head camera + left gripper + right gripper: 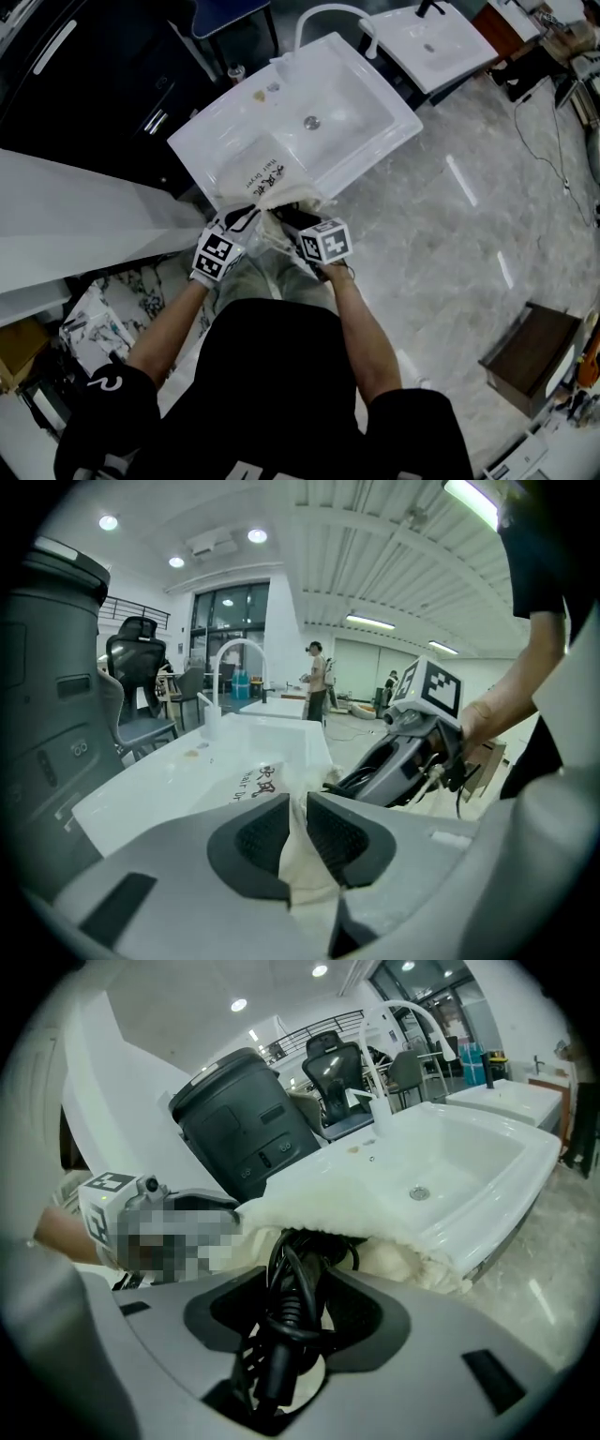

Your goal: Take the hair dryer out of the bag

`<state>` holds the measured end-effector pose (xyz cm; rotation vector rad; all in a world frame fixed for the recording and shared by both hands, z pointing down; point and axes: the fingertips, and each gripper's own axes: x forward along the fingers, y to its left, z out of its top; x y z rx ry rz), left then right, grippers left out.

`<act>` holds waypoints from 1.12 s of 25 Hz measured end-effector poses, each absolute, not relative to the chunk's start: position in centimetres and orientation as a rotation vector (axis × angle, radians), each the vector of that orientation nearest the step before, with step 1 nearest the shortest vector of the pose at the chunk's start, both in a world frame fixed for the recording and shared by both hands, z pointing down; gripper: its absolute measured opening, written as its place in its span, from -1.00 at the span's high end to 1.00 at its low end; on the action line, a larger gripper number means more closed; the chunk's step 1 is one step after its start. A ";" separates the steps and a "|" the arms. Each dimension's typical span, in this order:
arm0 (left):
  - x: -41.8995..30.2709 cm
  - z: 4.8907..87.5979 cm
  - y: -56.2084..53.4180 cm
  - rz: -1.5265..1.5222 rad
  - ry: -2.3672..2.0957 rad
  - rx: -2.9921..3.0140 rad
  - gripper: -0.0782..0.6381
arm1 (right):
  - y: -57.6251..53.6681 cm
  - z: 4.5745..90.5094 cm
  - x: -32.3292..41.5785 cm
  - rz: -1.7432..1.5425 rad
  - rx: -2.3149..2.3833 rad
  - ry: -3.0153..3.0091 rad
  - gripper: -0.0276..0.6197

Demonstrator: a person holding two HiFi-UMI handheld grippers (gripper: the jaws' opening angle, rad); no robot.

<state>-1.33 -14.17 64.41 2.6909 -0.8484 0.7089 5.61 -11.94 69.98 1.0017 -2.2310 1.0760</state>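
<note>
A cream cloth bag printed "Hair Dryer" lies over the front rim of a white sink. My left gripper is shut on the cream fabric at the bag's mouth, pinched between its pads. My right gripper sits at the open mouth, shut on a bundle of black cord that runs out of the bag. The dryer's body is hidden inside the bag. The two grippers are close together, side by side, just in front of the person's body.
A white faucet rises behind the basin and a second sink stands beyond it. A black cabinet is at the left, a white slab beside it. A wooden box stands on the marble floor at the right.
</note>
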 end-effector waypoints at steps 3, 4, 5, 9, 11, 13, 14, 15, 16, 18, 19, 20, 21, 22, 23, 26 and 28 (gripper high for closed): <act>-1.0 64.5 -12.8 0.701 -0.794 2.704 0.64 | -12.2 70.6 5.3 1.133 1.022 -2.231 0.32; -0.9 64.5 -12.4 0.696 -0.777 2.709 0.64 | -12.4 70.7 5.1 1.138 1.026 -2.236 0.31; -0.9 64.4 -12.0 0.693 -0.763 2.711 0.65 | -12.6 70.8 4.9 1.136 1.028 -2.240 0.31; -0.3 63.9 -10.2 0.711 -0.702 2.760 0.65 | -13.5 71.2 4.1 1.124 1.024 -2.252 0.31; 0.2 63.4 -9.1 0.708 -0.656 2.803 0.65 | -13.8 71.4 3.8 1.117 1.020 -2.261 0.31; 0.9 63.1 -8.0 0.680 -0.597 2.815 0.65 | -13.9 71.6 3.7 1.110 1.016 -2.266 0.31; 1.3 63.2 -7.5 0.674 -0.560 2.815 0.65 | -13.9 71.6 3.7 1.108 1.014 -2.267 0.31; 1.7 63.4 -6.9 0.679 -0.518 2.815 0.64 | -13.9 71.6 3.7 1.106 1.011 -2.268 0.31; 2.1 63.8 -6.4 0.693 -0.475 2.816 0.64 | -13.9 71.7 3.7 1.104 1.007 -2.270 0.31; 2.8 64.8 -5.6 0.732 -0.399 2.814 0.60 | -13.9 71.9 3.7 1.109 0.994 -2.272 0.31; 3.1 65.3 -5.3 0.748 -0.370 2.811 0.58 | -13.8 72.2 3.6 1.121 0.985 -2.273 0.31; 3.3 65.6 -5.1 0.760 -0.349 2.806 0.56 | -13.7 72.4 3.5 1.132 0.977 -2.274 0.31; 3.4 65.9 -5.0 0.772 -0.339 2.802 0.55 | -13.7 72.4 3.6 1.133 0.974 -2.273 0.31; 3.5 66.2 -5.1 0.785 -0.342 2.799 0.55 | -13.8 72.2 3.6 1.125 0.978 -2.274 0.31; 3.5 66.4 -5.2 0.798 -0.355 2.799 0.55 | -13.9 72.1 3.7 1.122 0.979 -2.277 0.31; 3.6 66.8 -5.5 0.824 -0.390 2.800 0.56 | -14.0 71.8 3.9 1.106 0.982 -2.277 0.31; 3.8 66.7 -5.5 0.827 -0.398 2.804 0.58 | -14.0 71.8 4.0 1.097 0.981 -2.276 0.31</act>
